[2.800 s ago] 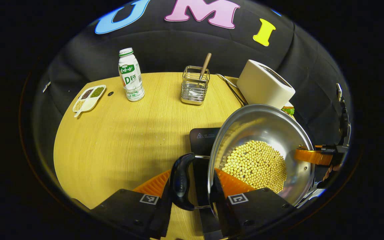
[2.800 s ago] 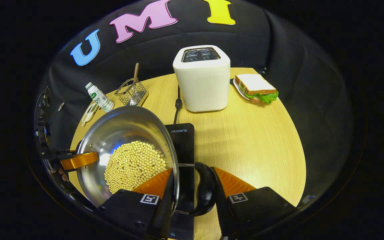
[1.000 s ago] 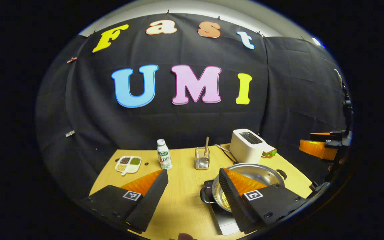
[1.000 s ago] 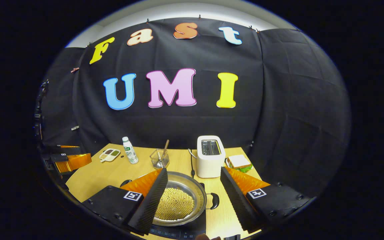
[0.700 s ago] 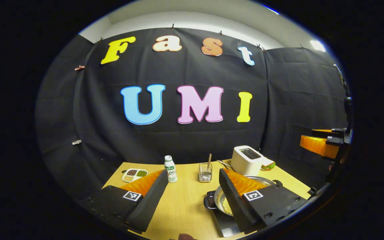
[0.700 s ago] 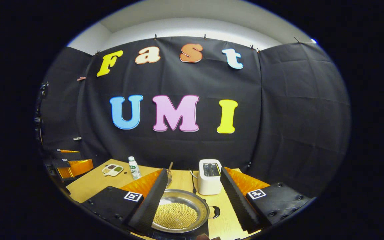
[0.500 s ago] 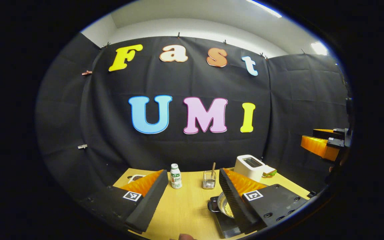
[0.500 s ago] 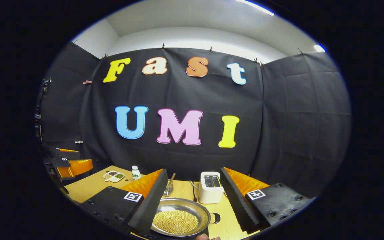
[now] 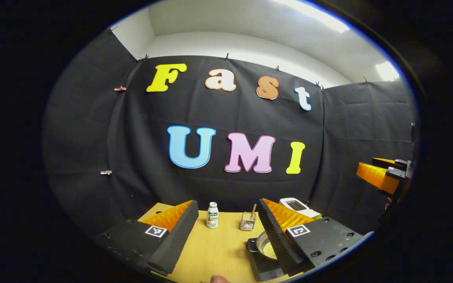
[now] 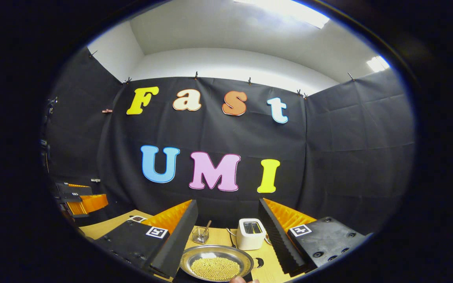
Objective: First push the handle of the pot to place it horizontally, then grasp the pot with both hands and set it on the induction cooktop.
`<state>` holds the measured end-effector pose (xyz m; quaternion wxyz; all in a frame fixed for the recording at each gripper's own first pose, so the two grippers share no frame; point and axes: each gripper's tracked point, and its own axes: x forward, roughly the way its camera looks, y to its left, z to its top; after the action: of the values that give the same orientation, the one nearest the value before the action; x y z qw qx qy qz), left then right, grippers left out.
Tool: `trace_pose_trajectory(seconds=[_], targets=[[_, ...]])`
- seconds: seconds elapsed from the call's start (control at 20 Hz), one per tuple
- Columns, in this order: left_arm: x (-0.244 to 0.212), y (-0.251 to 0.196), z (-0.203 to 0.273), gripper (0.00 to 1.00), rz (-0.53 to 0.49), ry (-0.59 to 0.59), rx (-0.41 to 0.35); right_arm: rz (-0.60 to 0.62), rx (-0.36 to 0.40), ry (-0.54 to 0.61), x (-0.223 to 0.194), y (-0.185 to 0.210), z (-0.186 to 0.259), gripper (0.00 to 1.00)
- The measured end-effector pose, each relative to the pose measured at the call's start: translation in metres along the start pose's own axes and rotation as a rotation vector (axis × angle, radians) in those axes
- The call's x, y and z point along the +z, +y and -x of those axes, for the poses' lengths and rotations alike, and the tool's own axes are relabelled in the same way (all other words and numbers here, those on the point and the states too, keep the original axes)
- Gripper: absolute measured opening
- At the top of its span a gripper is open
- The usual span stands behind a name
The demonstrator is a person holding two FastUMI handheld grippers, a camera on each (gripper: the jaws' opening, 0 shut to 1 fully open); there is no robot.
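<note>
The round stainless-steel pot, filled with small yellow beans, sits on the flat black induction cooktop near the front edge of the light wooden table. The left gripper is held well above the table, its fingers spread wide apart with nothing between them. The right gripper is likewise raised, fingers wide apart and empty. Toward the table's back edge stand a small white plastic bottle, a wire mesh utensil holder with a wooden-handled utensil in it, and a white boxy toaster.
</note>
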<state>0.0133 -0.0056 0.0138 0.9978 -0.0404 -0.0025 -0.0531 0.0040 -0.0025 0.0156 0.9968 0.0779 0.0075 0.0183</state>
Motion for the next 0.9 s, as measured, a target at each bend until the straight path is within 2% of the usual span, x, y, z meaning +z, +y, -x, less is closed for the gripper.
trace_pose_trajectory(seconds=[0.1, 0.15, 0.2, 0.25, 0.45, 0.5, 0.55, 0.85, 0.9], targets=[[0.01, 0.011, 0.006, 0.95, -0.035, -0.025, 0.026, -0.001, 0.003, 0.014, -0.003, 0.005, 0.007, 0.96], [0.013, 0.015, 0.009, 0.95, -0.063, -0.037, 0.035, -0.005, 0.0, 0.019, -0.003, 0.006, 0.007, 0.92], [0.016, 0.017, 0.012, 0.95, -0.085, -0.041, 0.036, -0.013, 0.002, 0.016, 0.0, 0.007, 0.009, 0.96], [0.016, 0.014, 0.013, 0.95, -0.095, -0.044, 0.03, -0.017, 0.002, 0.014, 0.002, 0.009, 0.009, 0.96], [0.009, 0.002, 0.024, 0.95, -0.077, -0.022, -0.004, -0.01, 0.006, 0.016, 0.001, 0.01, 0.012, 0.92], [0.006, 0.003, 0.024, 0.95, -0.069, -0.016, -0.004, -0.01, 0.006, 0.016, 0.001, 0.01, 0.013, 0.96], [0.005, 0.003, 0.024, 0.95, -0.063, -0.011, 0.001, -0.01, 0.006, 0.017, 0.001, 0.009, 0.013, 0.92], [0.007, 0.005, 0.022, 0.95, -0.083, -0.015, 0.017, -0.003, -0.001, 0.03, -0.002, 0.003, 0.016, 0.92], [0.005, 0.003, 0.022, 0.95, -0.082, -0.01, 0.014, -0.003, -0.002, 0.029, -0.002, 0.002, 0.015, 0.96]])
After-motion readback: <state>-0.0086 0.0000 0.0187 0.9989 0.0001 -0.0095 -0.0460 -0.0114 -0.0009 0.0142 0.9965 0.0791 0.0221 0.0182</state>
